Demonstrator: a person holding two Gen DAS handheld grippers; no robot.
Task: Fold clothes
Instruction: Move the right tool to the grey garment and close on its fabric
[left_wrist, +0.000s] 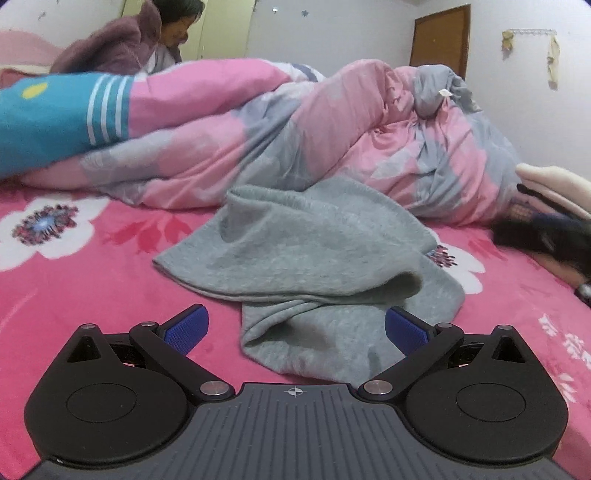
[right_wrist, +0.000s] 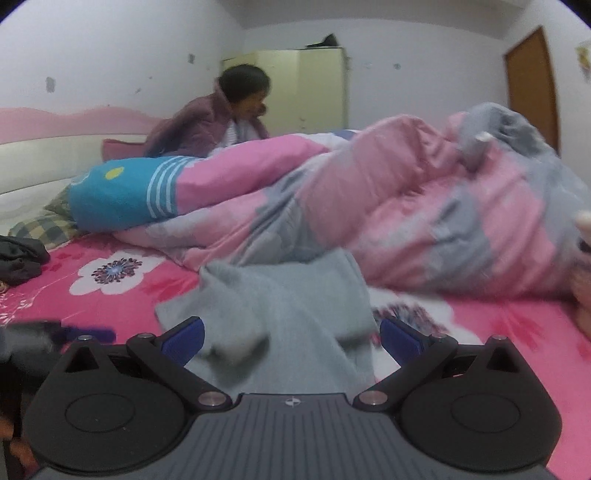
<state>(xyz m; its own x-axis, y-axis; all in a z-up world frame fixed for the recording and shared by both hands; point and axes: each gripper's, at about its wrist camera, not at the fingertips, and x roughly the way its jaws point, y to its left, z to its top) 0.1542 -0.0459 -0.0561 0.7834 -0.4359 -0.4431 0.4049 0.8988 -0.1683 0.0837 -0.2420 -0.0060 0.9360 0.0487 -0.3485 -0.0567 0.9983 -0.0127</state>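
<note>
Bed (left_wrist: 92, 280): covered by a bright pink fleece sheet printed with white and red flowers; it fills the near and middle ground of both views.
Duvet (left_wrist: 332, 147): pink and grey patterned, heaped across the far side of the bed, with a teal panel bearing white stripes at its left end.
Wardrobe (right_wrist: 314, 88): pale yellow, against the far wall, with a dark item on top.
Door (left_wrist: 441, 40): brown wood, far right.
Person (right_wrist: 221, 118): in a mauve padded jacket, seated behind the left end of the duvet.
Grey garment (left_wrist: 314, 258): crumpled sweatshirt-type fabric, lying on the sheet just in front of the duvet, its far edge touching the heap; one folded end reaches toward the near edge.
Stacked cream fabric (left_wrist: 554, 184): at the far right, beside the duvet; a dark blurred object lies just in front of it.
Dark clothing (right_wrist: 20, 258): bundled at the left edge of the bed, next to a checked pillow (right_wrist: 48, 221).
Left gripper (left_wrist: 295, 328): jaws released and spread wide; the near end of the grey garment lies between the blue pads (left_wrist: 186, 328), which do not press on it.
Right gripper (right_wrist: 291, 334): jaws likewise spread, with the garment's blurred near fold between them, ungripped.
</note>
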